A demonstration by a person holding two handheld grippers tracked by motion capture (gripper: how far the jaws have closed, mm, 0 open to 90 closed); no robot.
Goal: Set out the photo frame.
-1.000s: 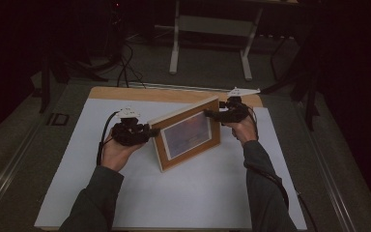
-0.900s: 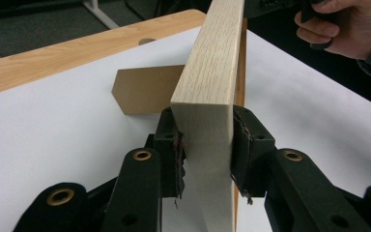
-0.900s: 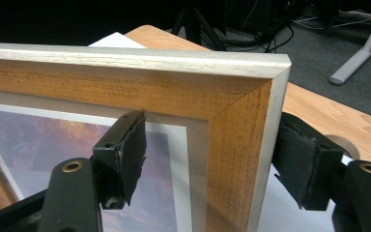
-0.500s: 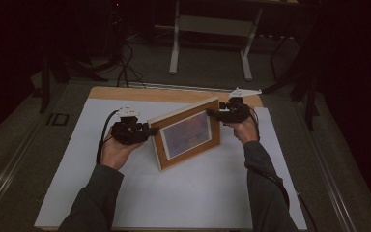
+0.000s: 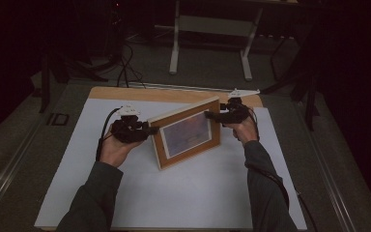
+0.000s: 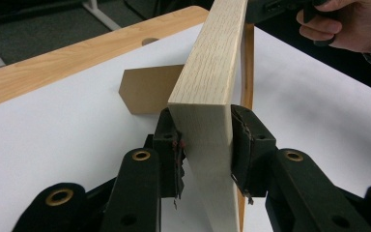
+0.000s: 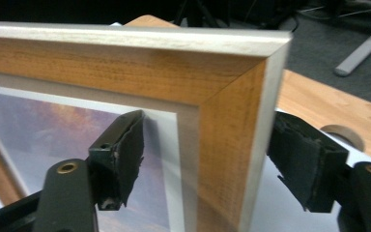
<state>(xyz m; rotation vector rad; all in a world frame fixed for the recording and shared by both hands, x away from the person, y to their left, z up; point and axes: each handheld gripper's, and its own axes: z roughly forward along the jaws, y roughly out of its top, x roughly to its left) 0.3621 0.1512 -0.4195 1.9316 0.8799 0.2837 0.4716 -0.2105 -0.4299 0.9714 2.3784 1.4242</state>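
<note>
High view, left to right: the left tongs (image 5: 150,129), carried in the person's left hand (image 5: 113,150), meet the left edge of a wooden picture frame (image 5: 187,133) that stands on its lower edge near the middle of the white sheet (image 5: 77,159) covering the worktop (image 5: 145,93). In the left gripper view the two black pads (image 6: 171,145) press on either face of the frame's pale side edge (image 6: 210,96), so these tongs are clenched on the frame; a brown easel stand (image 6: 147,89) folds out behind it and rests on the sheet. The frame leans slightly back, its picture facing the person, its left end nearer the person than its right. At the upper right corner of the frame sit the right tongs (image 5: 211,116), held by the right hand (image 5: 244,128). In the right gripper view the corner (image 7: 251,63) lies between the jaws, which have just been opening: the left pad (image 7: 123,154) stands in front of the picture glass and the right pad (image 7: 304,159) stands clear of the outer edge, with a visible gap, so these tongs are released. Wide bare sheet lies in front of the frame and to both sides; behind it the sheet runs to a strip of bare wood at the worktop's far edge.
</note>
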